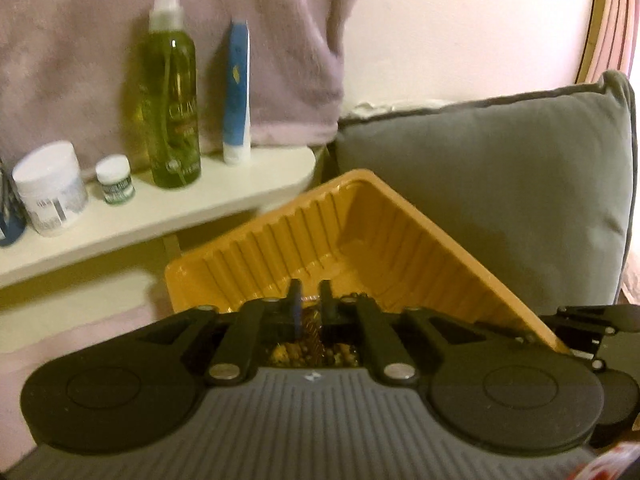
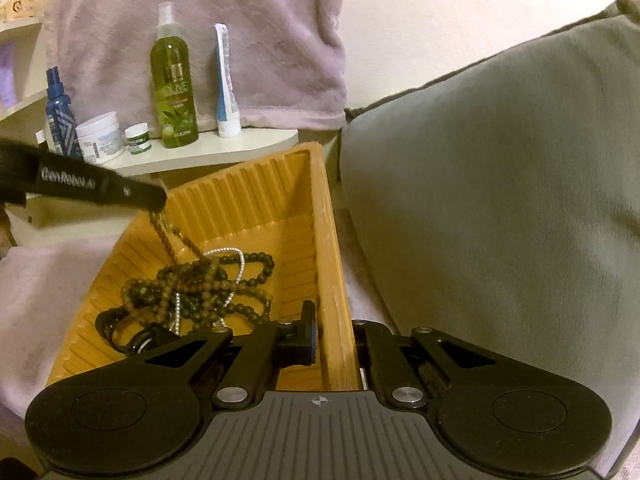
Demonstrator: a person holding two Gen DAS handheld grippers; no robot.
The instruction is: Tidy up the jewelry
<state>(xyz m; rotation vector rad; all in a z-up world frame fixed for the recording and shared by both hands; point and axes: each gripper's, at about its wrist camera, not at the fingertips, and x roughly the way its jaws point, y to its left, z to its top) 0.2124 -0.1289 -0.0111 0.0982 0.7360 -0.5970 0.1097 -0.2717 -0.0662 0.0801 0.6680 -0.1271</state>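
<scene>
Left tongs [image 2: 158,200] pinching chain [image 2: 162,228], hanging vertical

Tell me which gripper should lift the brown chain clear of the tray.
Left. The left gripper is already shut on the brown chain above the bead pile, while the right gripper straddles the tray wall, steadying it.

Tray [image 2: 326,240]: ribbed orange plastic, slight sheen. Necklaces [image 2: 208,284]: matt dark and brown beads, one shiny silver strand. Cushion [image 2: 500,184] smooth grey cloth, blanket [image 2: 240,40] fuzzy mauve fleece, green spray bottle [image 2: 175,80] glossy clear plastic.
</scene>
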